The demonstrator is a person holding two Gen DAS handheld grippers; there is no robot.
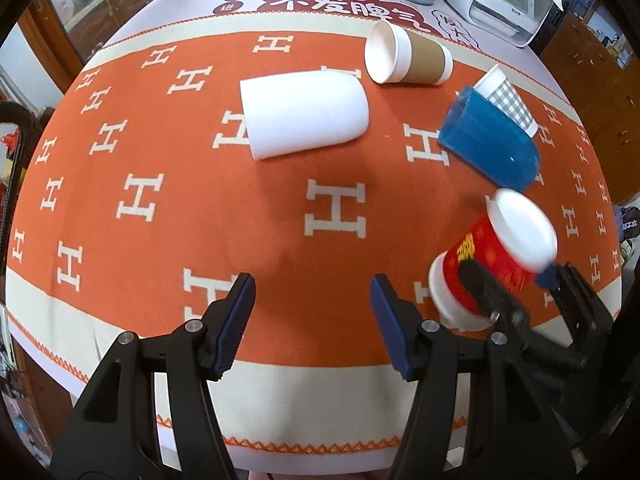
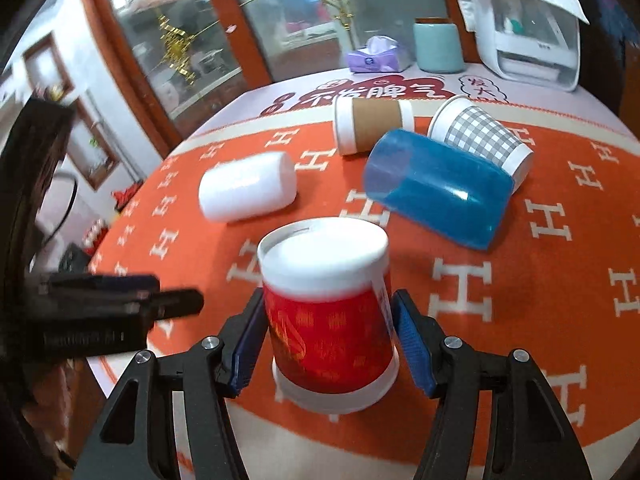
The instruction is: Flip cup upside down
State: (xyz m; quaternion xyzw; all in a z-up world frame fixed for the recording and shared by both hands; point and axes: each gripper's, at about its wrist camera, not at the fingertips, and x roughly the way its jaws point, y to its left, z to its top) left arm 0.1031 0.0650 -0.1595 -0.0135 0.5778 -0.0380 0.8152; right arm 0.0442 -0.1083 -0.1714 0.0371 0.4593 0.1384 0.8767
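Gripping the red cup (image 2: pixel 330 320) by its sides, the right claw (image 2: pixel 328 340) is closed on it so the wide rim faces down and the white base up, low over the bench (image 2: pixel 520 300) at its 6 o'clock edge. The left claw (image 1: pixel 312 320) is held wide and empty beside it, kept clear. Toward 12 o'clock, four other cups are seen lying on their sides.

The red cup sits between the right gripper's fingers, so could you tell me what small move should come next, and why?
Probably lower it onto the tablecloth and let go: the red cup, clamped by the right gripper, already has its base up and rim down.
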